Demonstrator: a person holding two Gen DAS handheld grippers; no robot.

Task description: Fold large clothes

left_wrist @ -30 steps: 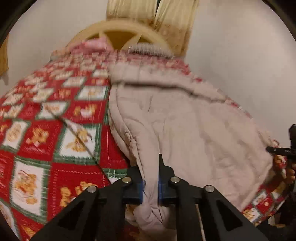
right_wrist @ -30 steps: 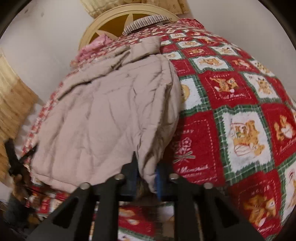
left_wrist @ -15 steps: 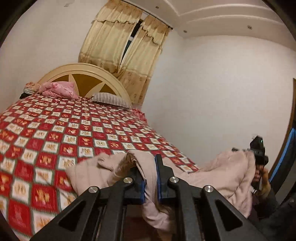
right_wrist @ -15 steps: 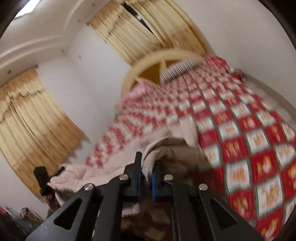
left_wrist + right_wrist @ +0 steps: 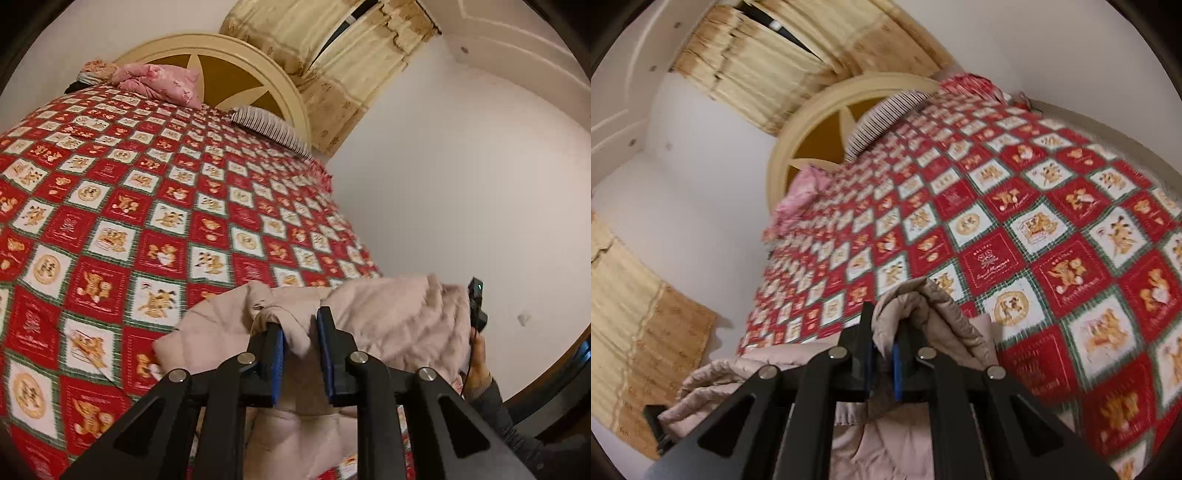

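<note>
Nearest to you, your left claw (image 5: 300, 334) stands with its blue pads a little apart, and a fold of the beige padded coat (image 5: 391, 317) hangs loosely between them; it looks more draped than pinched, so I judge the hold is weak or just released. Your right claw (image 5: 884, 349) has its pads closer together, with a thick rolled edge of the coat (image 5: 923, 310) bunched between and over them; this one seems to grip the cloth.

You hold the coat by two points along one edge, probably to lift it and spread it wide before you lay it flat for folding. The coat is at the foot of the bed (image 5: 110, 206), partly raised in your claws and partly lying on the red checked blanket (image 5: 1052, 236). It is quilted, puffy and soft, pale beige-pink, and now crumpled in heavy folds, not yet flat.

Further away the blanket is free of other clothes. At the far end there are a striped pillow (image 5: 269, 127), a pink bundle (image 5: 155, 83), the round headboard (image 5: 236, 64), and the yellow curtains (image 5: 332, 55).
</note>
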